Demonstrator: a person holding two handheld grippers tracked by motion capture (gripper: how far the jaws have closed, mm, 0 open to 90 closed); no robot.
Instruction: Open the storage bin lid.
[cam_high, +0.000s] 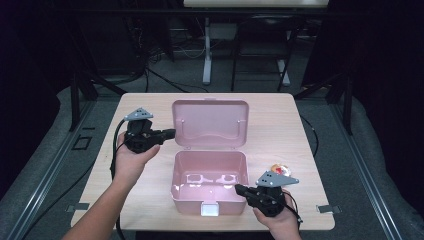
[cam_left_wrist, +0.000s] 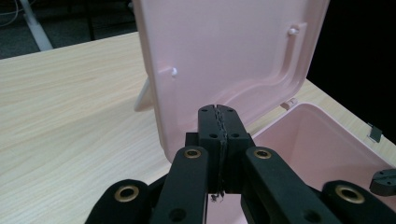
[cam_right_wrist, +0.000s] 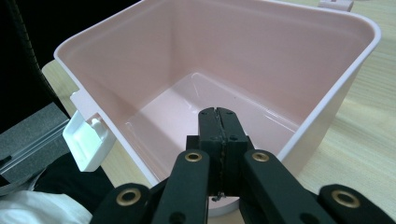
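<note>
The pink box (cam_high: 210, 182) sat open mid-worktop (cam_high: 100, 165), its lid (cam_high: 210, 122) standing up behind. The left gripper (cam_high: 170, 133), jaws pressed together and empty, pointed at the lid's left edge; the right gripper (cam_high: 240, 189), likewise closed and empty, hovered at the box's near right corner.

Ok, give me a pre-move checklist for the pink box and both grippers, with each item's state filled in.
1. Lid of the pink box open and upright: ok.
2. Box interior empty of objects: ok, seen in the right gripper view.
3. Left gripper shut with nothing between its jaws, tips near the lid's edge: ok.
4. Right gripper shut and empty, tips over the box's near rim: ok.
5. White latch hanging free at the front: ok.
6. Small round item on the table behind the right gripper, identity and reach: cannot tell.
</note>
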